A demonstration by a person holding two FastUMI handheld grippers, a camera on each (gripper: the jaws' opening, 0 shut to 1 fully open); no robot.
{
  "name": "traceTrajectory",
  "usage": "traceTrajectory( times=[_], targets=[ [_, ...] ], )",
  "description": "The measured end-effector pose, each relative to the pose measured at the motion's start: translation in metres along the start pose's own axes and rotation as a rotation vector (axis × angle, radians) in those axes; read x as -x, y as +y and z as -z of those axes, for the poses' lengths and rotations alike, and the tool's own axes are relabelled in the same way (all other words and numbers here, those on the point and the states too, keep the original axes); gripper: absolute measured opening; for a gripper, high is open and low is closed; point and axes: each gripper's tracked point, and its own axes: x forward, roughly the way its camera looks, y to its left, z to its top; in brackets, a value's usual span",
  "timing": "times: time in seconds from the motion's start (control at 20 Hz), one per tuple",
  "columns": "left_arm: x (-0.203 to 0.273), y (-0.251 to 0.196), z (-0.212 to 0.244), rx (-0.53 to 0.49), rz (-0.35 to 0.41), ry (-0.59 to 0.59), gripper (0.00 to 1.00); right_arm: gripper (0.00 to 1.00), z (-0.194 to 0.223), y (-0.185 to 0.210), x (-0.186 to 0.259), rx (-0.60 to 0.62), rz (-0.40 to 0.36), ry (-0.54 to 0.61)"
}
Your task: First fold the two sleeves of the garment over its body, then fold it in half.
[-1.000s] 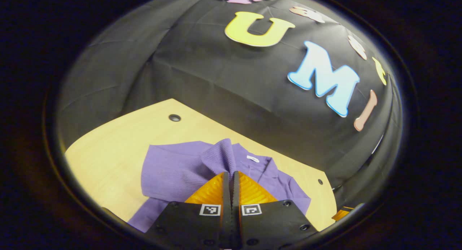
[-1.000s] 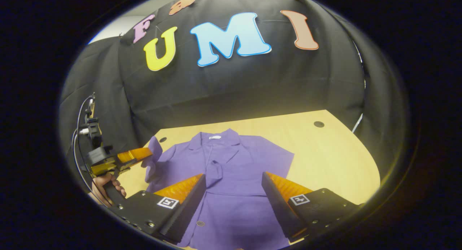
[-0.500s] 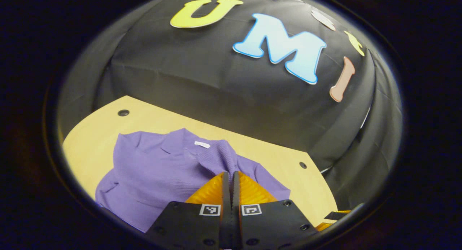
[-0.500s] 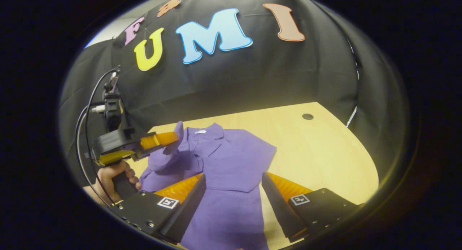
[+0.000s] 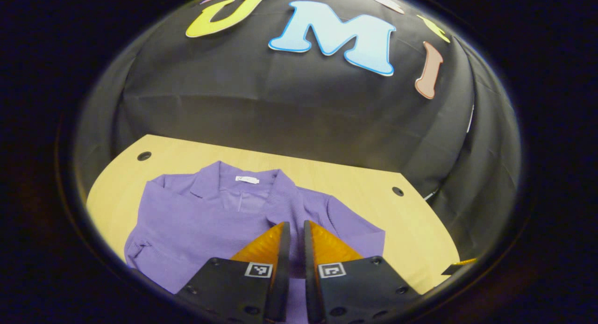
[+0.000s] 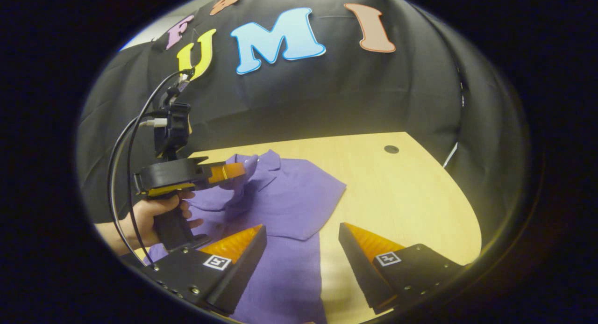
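- Left gripper view, left of frame: round hole [image 5: 144, 155] in the pale wooden table [image 5: 355, 193], upper-left corner of the tabletop.
- Centre-left: purple collared garment [image 5: 201, 221] lies on the table, collar toward the black cloth wall [image 5: 289, 109], small white neck label [image 5: 247, 179] in the collar.
- One sleeve [image 5: 299, 207] runs from the collar area down the frame toward the fingers, folded over the garment's body.
- Bottom centre: left gripper [image 5: 293, 230], fingers parted by a narrow slit with purple fabric showing in it; whether they pinch the cloth I cannot tell.
- Right of frame: second table hole [image 5: 397, 191] near the right table edge.
- Right gripper view, left of frame: a hand [image 6: 156, 216] holds the left gripper [image 6: 236, 170] by its handle, black cables [image 6: 126, 146] looping up from it.
- Its tips sit at a raised bunch of fabric near the collar, upper centre-left.
- Centre: garment [image 6: 289, 202] spread on the table [image 6: 402, 198], its right edge folded in, lower body running to the bottom of frame.
- Bottom: right gripper [image 6: 302, 237] released, fingers wide apart, grasping nothing; left finger over fabric, right finger over bare wood.
- Upper right: hole [image 6: 391, 149] in the tabletop.
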Motion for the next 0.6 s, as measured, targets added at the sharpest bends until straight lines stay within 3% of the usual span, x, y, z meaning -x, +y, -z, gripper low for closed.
traceTrajectory(
  times=[0.05, 0.25, 0.3, 0.35, 0.6],
  targets=[
    [0.005, 0.0, 0.001, 0.0, 0.013, 0.002, 0.24, 0.96, 0.002, 0.001, 0.0, -0.005, 0.007, 0.002],
    [0.031, 0.011, -0.005, -0.029, 0.02, -0.013, 0.97, 0.96, 0.009, 0.009, 0.004, -0.012, 0.023, 0.01],
    [0.041, 0.016, -0.005, -0.039, 0.022, -0.016, 0.87, 0.96, 0.011, 0.011, 0.006, -0.011, 0.03, 0.01],
    [0.051, 0.022, -0.004, -0.049, 0.018, -0.02, 0.92, 0.96, 0.015, 0.012, 0.006, -0.011, 0.037, 0.01],
    [0.116, 0.065, 0.01, -0.107, -0.021, -0.031, 0.95, 0.96, 0.046, 0.009, 0.017, -0.02, 0.091, 0.03]
  ],
)
